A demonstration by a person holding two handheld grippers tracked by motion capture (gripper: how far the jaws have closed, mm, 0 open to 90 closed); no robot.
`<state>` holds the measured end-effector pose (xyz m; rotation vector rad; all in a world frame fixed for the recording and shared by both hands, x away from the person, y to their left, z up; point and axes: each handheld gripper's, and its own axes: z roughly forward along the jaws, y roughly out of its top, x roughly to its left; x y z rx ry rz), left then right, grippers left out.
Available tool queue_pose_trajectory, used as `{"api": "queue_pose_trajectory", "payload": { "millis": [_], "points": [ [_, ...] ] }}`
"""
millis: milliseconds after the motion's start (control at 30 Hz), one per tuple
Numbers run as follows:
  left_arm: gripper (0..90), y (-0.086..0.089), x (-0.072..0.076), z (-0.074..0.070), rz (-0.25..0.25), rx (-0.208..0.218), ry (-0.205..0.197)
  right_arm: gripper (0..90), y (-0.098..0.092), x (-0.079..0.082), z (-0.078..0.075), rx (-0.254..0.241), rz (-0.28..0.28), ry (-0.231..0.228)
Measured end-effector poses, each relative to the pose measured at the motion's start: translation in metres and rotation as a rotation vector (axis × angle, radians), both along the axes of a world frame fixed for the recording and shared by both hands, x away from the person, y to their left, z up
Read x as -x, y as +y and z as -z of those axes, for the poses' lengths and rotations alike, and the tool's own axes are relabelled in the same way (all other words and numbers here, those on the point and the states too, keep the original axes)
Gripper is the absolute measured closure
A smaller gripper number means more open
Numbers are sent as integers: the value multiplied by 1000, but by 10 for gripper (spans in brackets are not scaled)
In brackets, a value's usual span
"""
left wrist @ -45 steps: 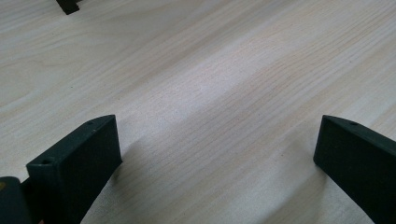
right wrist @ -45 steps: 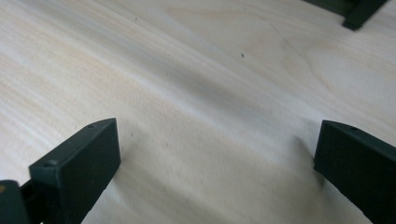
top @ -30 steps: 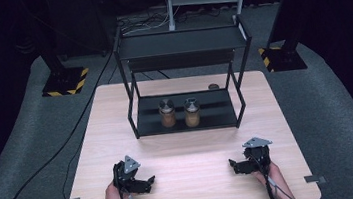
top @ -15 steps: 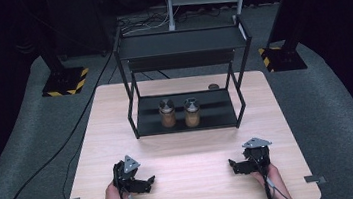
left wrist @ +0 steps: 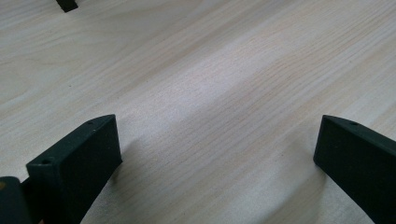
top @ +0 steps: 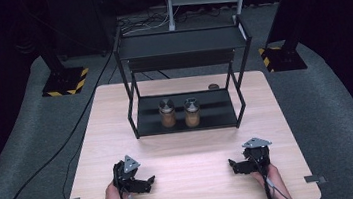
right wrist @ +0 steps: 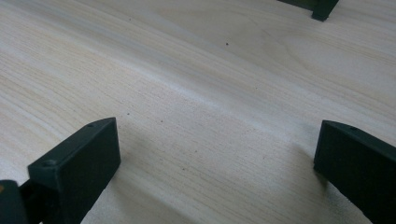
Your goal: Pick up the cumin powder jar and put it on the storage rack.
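Two jars (top: 167, 112) (top: 192, 111), upright, side by side on rack (top: 139, 119) lower shelf, far across bench (top: 195, 147), roughly equidistant from both grippers.
Left gripper (left wrist: 210, 154): jaws wide, empty.
Right gripper (right wrist: 210, 154): jaws wide, empty; probably a rack foot (right wrist: 322, 7) ahead.

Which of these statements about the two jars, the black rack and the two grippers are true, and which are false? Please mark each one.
1. Two jars stand side by side on the bottom shelf of the black rack. True.
2. The left gripper is shut on a jar. False: its jaws stand wide apart over bare wood and hold nothing.
3. The right gripper is open and empty. True.
4. The jars lie on their sides. False: both stand upright.
5. Both grippers are low over the near part of the wooden table, apart from the rack. True.
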<state>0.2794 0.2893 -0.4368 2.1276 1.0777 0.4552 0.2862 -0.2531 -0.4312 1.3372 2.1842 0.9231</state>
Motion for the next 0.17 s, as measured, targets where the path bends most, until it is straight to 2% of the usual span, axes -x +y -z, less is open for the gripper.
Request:
{"api": "queue_pose_trajectory", "payload": {
  "millis": [167],
  "points": [
    [3, 0, 0, 0, 0, 0, 1, 0, -1, -1, 0, 2, -6, 0]
  ]
}}
